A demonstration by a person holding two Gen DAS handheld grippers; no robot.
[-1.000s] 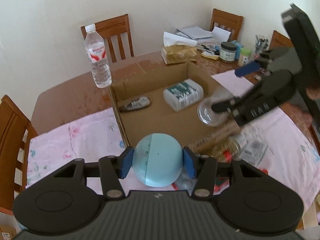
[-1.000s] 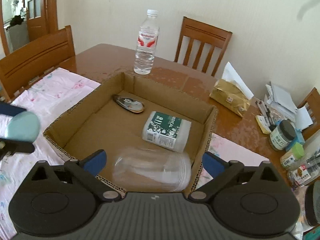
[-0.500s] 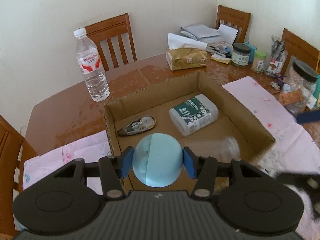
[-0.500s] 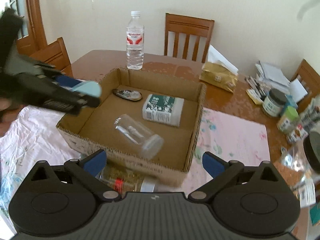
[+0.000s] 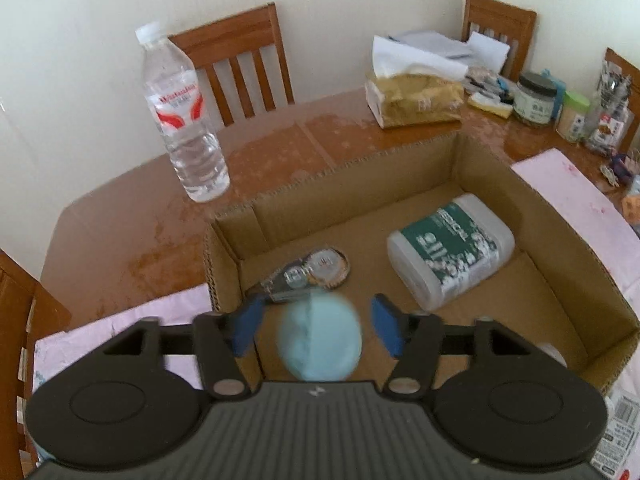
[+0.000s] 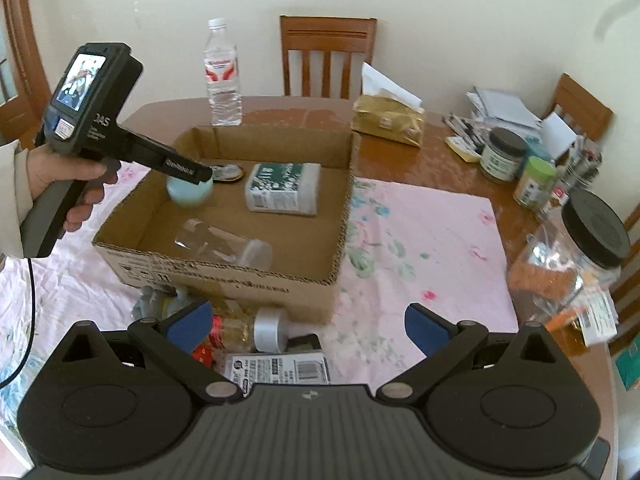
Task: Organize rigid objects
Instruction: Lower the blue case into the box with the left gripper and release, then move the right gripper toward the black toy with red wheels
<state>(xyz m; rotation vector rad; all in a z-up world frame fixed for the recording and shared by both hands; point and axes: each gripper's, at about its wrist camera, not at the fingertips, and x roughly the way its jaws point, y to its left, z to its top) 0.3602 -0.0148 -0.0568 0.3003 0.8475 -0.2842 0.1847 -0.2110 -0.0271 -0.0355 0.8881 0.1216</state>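
My left gripper (image 5: pixel 318 326) is open over the left part of the cardboard box (image 5: pixel 456 158). The light blue round container (image 5: pixel 319 338) is blurred between its pads, touching neither. In the right wrist view the container (image 6: pixel 189 193) sits just under the left gripper's fingers (image 6: pixel 184 166) inside the box (image 6: pixel 240 276). The box also holds a white jar with a green label (image 6: pixel 283 188), a flat silver tape dispenser (image 5: pixel 312 274) and a clear plastic jar lying on its side (image 6: pixel 224 242). My right gripper (image 6: pixel 308 326) is open and empty, in front of the box.
A water bottle (image 5: pixel 184 120) and a tissue box (image 5: pixel 416 98) stand behind the cardboard box. Small bottles and packets (image 6: pixel 248 332) lie in front of it. A black-lidded jar (image 6: pixel 572 248) and more jars (image 6: pixel 502 154) crowd the right. Chairs ring the table.
My left gripper moved forward over the box and opened, releasing the blue container. My right gripper let go of the clear jar, which lies in the box, and pulled back.
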